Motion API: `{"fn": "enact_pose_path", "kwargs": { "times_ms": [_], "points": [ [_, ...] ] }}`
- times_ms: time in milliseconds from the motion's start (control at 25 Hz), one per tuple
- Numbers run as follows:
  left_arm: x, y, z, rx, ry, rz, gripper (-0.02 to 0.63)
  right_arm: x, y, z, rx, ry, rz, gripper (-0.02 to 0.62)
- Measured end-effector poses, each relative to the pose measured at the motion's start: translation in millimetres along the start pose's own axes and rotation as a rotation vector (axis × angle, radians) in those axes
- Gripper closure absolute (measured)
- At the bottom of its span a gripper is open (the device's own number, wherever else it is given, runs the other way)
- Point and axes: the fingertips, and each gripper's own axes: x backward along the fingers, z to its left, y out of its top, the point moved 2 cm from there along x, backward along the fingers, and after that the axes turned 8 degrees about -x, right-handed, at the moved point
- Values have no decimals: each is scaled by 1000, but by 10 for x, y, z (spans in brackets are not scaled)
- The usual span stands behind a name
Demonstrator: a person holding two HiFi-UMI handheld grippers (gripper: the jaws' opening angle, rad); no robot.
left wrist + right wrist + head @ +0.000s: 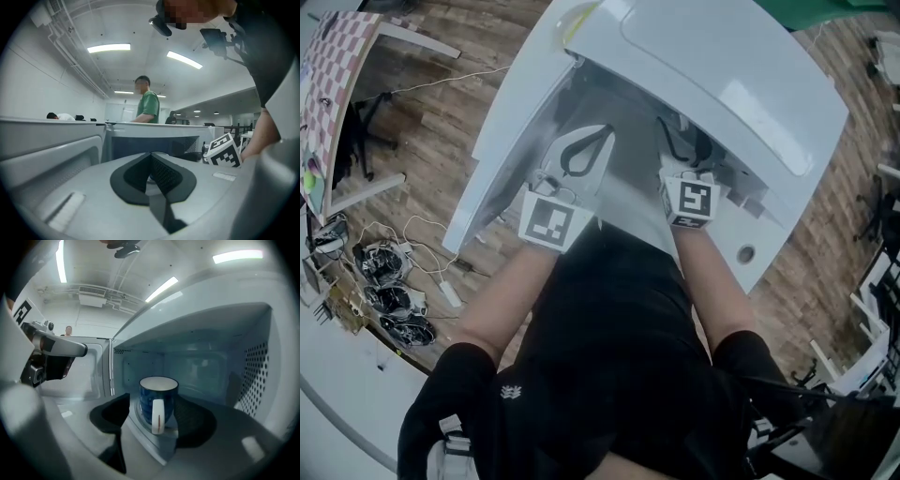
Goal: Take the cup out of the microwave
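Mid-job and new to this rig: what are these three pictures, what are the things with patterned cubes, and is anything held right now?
There is no robot. A person holds a two-jaw gripper in each hand, and the patterned cubes are part of those grippers. The head view comes from a camera on the person's head, looking down at a white microwave with its door swung open. The other two cameras ride on the grippers. The left gripper has its jaws together and is empty. The right gripper faces into the oven with its jaws apart. A blue cup stands upright between them, handle toward the camera. The pads do not seem to press on it, so nothing is held yet.
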Motion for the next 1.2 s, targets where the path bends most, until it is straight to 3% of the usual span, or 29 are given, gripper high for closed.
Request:
{"fn": "enact_pose_path", "kwargs": {
  "times_ms": [440,1200],
  "points": [
    [-117,-35,121,-18,6,-13,600,-297,-68,-53,-15,-13,22,218],
    [-145,-104,219,11,-12,-2,600,-683,-175,-182,-12,-66,88,212]
  ]
}}
